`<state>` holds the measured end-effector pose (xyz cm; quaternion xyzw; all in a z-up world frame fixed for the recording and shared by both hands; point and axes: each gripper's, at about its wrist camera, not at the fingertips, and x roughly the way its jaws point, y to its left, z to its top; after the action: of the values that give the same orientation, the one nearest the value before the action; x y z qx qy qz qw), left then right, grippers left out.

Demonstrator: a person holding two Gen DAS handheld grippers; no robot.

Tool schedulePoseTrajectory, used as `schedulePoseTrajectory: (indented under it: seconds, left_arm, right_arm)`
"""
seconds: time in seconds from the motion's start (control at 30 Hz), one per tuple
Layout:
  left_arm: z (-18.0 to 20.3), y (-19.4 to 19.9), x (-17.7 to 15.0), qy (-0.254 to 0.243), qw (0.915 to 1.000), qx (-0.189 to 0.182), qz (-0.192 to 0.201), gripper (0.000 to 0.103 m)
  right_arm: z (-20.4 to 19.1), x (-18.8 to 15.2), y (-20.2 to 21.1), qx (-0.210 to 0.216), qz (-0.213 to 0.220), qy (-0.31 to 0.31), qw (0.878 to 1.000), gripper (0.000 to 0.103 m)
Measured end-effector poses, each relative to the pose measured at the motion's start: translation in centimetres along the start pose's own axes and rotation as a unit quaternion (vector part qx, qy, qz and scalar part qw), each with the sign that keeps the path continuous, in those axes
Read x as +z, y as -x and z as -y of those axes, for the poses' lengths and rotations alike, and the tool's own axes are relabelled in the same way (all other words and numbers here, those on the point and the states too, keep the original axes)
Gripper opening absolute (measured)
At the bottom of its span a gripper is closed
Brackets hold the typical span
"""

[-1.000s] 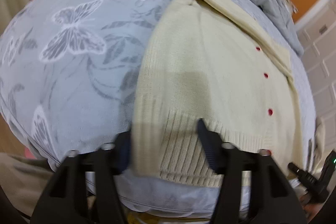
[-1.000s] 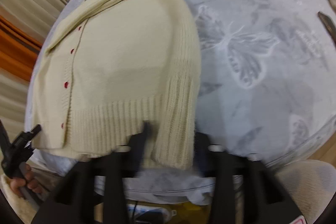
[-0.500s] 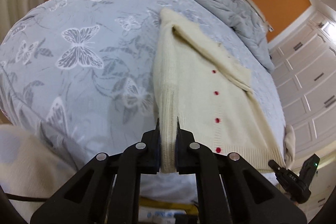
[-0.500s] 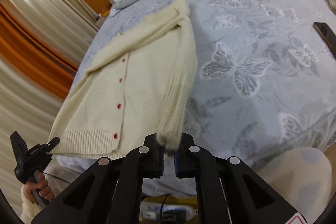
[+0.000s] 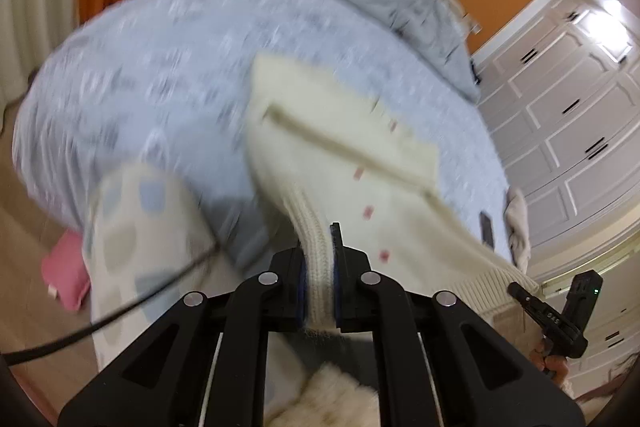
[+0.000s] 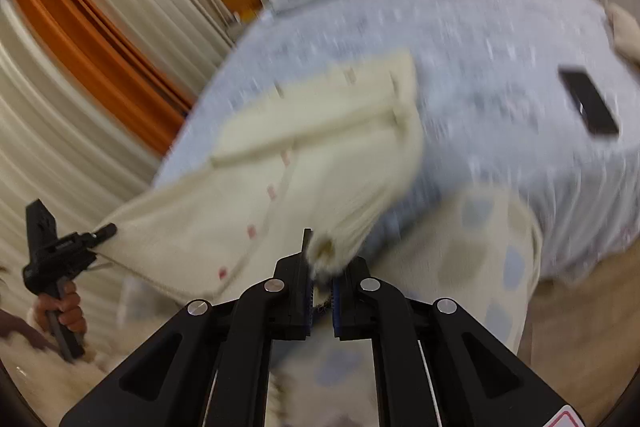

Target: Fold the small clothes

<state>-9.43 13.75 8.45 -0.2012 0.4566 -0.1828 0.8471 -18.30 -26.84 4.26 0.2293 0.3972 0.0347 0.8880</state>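
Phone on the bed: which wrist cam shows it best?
Right wrist: the phone lies whole and unobstructed on the bedspread. Left wrist shows only a blurred dark sliver past the cardigan.

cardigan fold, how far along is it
Done: sleeves look folded across the cream cardigan. In hand: left gripper and right gripper are each shut on a ribbed hem corner, lifting it off the bed. Left: lay the hem up toward the collar and release.
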Motion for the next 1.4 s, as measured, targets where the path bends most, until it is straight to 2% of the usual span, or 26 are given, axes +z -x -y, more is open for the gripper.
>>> schedulePoseTrajectory:
  seconds: [0.1,0.17,0.23,0.3,0.4,0.43,0.47,0.5,0.53,0.6,0.63,0.67,0.7,0.83,0.93,0.97,1.0,1.03,1.07,1.13,1.23,1.3,1.33,1.4]
  left_arm:
    - [2.6,-0.9,4.8,-0.035,0.9983,-0.021,0.042,0.009]
    - [4.0,-3.1,8.5,-0.056,0.9958,-0.013,0.071,0.009]
    - [4.6,-5.7,11.6,-0.067,0.9935,0.006,0.092,0.009]
    - [4.5,-10.3,15.3,-0.056,0.9927,0.036,0.101,0.009]
    - [2.7,-17.8,19.3,-0.030,0.9920,0.086,0.087,0.013]
    - [2.2,-20.5,20.1,-0.030,0.9905,0.108,0.080,0.013]
    - [1.8,-22.0,20.5,-0.035,0.9891,0.120,0.079,0.016]
    - [1.3,-23.7,20.5,-0.046,0.9865,0.139,0.074,0.027]
    - [0.9,-25.6,20.6,-0.062,0.9792,0.182,0.064,0.033]
    - [0.0,-26.6,20.2,-0.069,0.9718,0.216,0.063,0.047]
    - [-0.9,-26.8,19.9,-0.067,0.9719,0.217,0.062,0.051]
    - [-1.5,-26.7,19.7,-0.063,0.9730,0.214,0.058,0.062]
    - [-2.2,-26.6,19.5,-0.058,0.9747,0.209,0.056,0.068]
    - [-3.5,-27.3,18.9,-0.051,0.9775,0.200,0.043,0.075]
    - [-3.8,-29.4,18.6,-0.051,0.9794,0.194,0.019,0.074]
    - [-4.0,-30.2,18.5,-0.049,0.9821,0.182,0.006,0.062]
    - [-4.0,-31.0,18.3,-0.047,0.9836,0.174,-0.010,0.038]
    - [-4.3,-31.7,18.2,-0.041,0.9847,0.167,-0.030,0.026]
    - [-4.5,-32.1,18.2,-0.030,0.9866,0.155,-0.039,0.014]
    - [-4.1,-31.3,18.6,-0.025,0.9884,0.147,-0.030,0.010]
    - [-3.0,-28.7,19.7,-0.029,0.9914,0.128,0.004,0.009]
    - [-2.8,-28.0,20.2,-0.029,0.9900,0.137,0.014,0.009]
    - [-3.1,-28.3,20.4,-0.026,0.9891,0.144,0.011,0.009]
    - [-4.5,-30.4,20.3,-0.015,0.9866,0.162,-0.011,0.009]
  right_arm:
    - [-0.1,4.6,0.2,0.021,0.058,0.002,0.998,0.006]
    - [0.9,9.2,-1.7,0.032,0.096,-0.010,0.995,0.006]
    - [1.6,12.8,-4.6,0.018,0.117,-0.008,0.993,0.007]
    - [3.4,16.2,-8.8,0.015,0.119,-0.033,0.992,0.007]
    - [5.6,19.1,-14.0,-0.004,0.120,-0.062,0.991,0.010]
    - [6.5,19.8,-16.0,-0.019,0.116,-0.072,0.991,0.014]
    - [7.2,20.1,-17.6,-0.026,0.107,-0.079,0.991,0.019]
    - [7.5,20.4,-19.2,-0.053,0.098,-0.083,0.990,0.022]
    - [7.6,20.3,-19.6,-0.070,0.093,-0.081,0.990,0.023]
    - [7.8,19.8,-20.4,-0.083,0.085,-0.076,0.990,0.033]
    - [7.9,19.4,-20.4,-0.090,0.085,-0.071,0.990,0.047]
    - [8.1,19.1,-20.5,-0.100,0.085,-0.064,0.989,0.054]
    - [8.2,18.7,-20.8,-0.112,0.082,-0.055,0.989,0.055]
    - [9.9,17.9,-24.2,-0.142,0.025,-0.041,0.989,0.056]
    - [10.7,17.5,-26.5,-0.141,-0.001,-0.058,0.988,0.056]
    - [10.8,17.4,-27.3,-0.139,-0.009,-0.066,0.988,0.056]
    - [10.8,17.3,-27.8,-0.136,-0.015,-0.069,0.988,0.053]
    - [10.7,17.3,-28.6,-0.137,-0.026,-0.067,0.988,0.036]
    - [10.4,17.3,-28.9,-0.138,-0.029,-0.062,0.988,0.009]
    - [9.6,18.1,-28.2,-0.115,-0.020,-0.058,0.991,0.009]
    - [7.2,19.6,-24.7,-0.081,0.039,-0.038,0.995,0.009]
    - [6.8,19.9,-23.7,-0.074,0.063,-0.030,0.995,0.009]
    - [7.3,19.9,-24.3,-0.083,0.061,-0.031,0.994,0.009]
    - [10.0,19.1,-27.8,-0.111,0.012,-0.058,0.992,0.009]
